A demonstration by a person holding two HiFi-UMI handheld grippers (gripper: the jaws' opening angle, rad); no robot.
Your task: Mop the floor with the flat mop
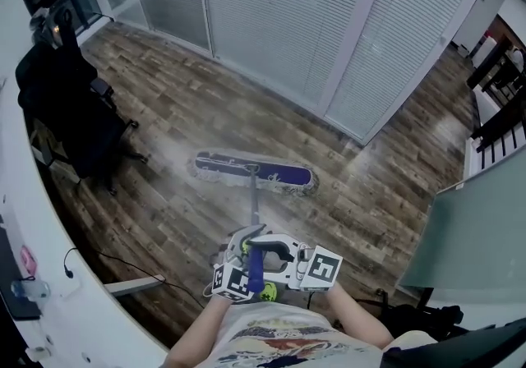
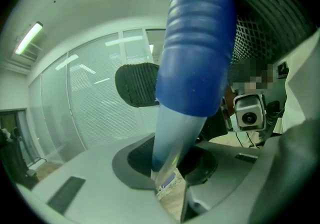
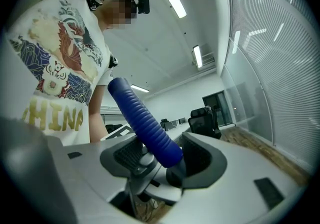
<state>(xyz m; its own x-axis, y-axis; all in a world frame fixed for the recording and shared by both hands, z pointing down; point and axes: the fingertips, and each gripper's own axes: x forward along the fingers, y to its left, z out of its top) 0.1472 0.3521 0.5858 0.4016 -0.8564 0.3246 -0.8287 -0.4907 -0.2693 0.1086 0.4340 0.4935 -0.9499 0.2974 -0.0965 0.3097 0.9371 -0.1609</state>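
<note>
The mop [image 1: 267, 177] is held near its top end by both grippers, close in front of the person's shirt [image 1: 275, 342]. The left gripper [image 2: 170, 162] is clenched on the pale shaft [image 2: 175, 133], just under the blue grip [image 2: 197, 43]; the shaft is seen pinched between the two dark pads. The right gripper [image 3: 164, 157] is closed round the lower end of the grip, which fills the wider gap between its jaws and slants up toward the person. The two grippers are set almost against each other, the left one slightly lower, with their marker cubes turned up toward the head camera.

From the grippers the shaft runs forward and down to the floor [image 1: 181, 112]. The mop's flat purple head, with its pale fringe, is laid crosswise on the wood planks, well ahead of both grippers.

Beyond the mop, a glass wall [image 1: 329, 21] with white blinds is seen running across the room. Far to the left of the left gripper, a black chair [image 1: 70, 103] stands on the floor beside a white desk [image 1: 57, 276], and a thin cable [image 1: 123, 264] lies on the planks near the desk's edge. To the right of the right gripper, a pale green panel [image 1: 477, 227] is seen.
</note>
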